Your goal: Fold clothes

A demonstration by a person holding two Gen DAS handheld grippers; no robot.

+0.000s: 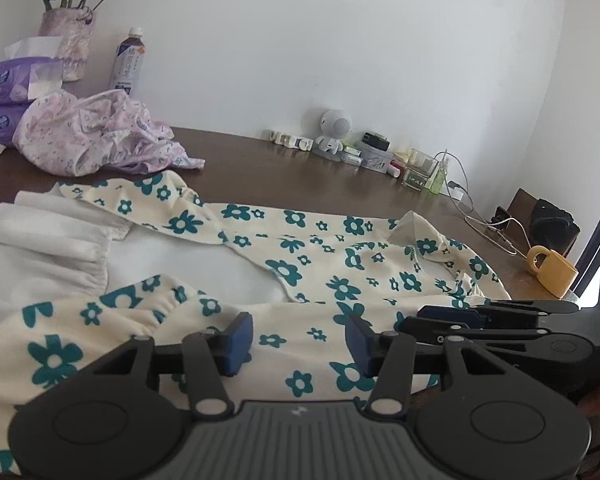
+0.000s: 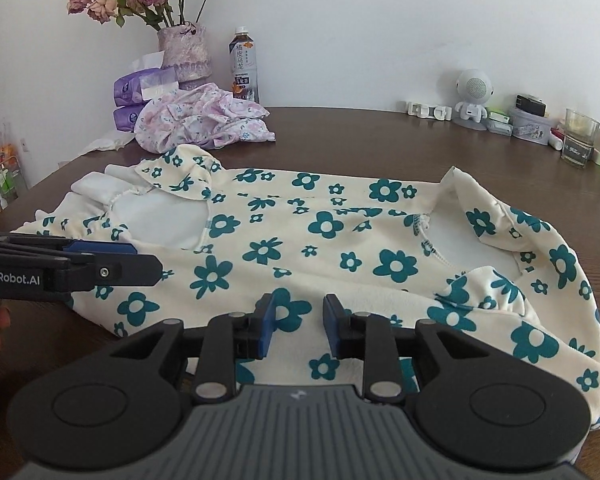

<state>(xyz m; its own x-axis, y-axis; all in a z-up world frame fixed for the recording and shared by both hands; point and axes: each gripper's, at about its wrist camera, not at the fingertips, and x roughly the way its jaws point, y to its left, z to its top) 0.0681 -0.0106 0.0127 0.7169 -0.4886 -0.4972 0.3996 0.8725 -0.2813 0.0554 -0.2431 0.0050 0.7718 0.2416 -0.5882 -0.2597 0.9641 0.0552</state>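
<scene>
Both tools are released, pads apart over cloth: the left tool [image 1: 298, 340] and the right tool [image 2: 299, 330] hover just above the near edge of the cream flowered garment [image 2: 300, 236], which lies spread on the brown desk [image 2: 380, 140]. A crumpled pink garment [image 2: 204, 120] sits behind it.

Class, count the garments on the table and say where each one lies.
2. The flowered garment lies spread across the near table under both grippers; the pink garment sits crumpled behind it, by the vase. More may be hidden.
</scene>
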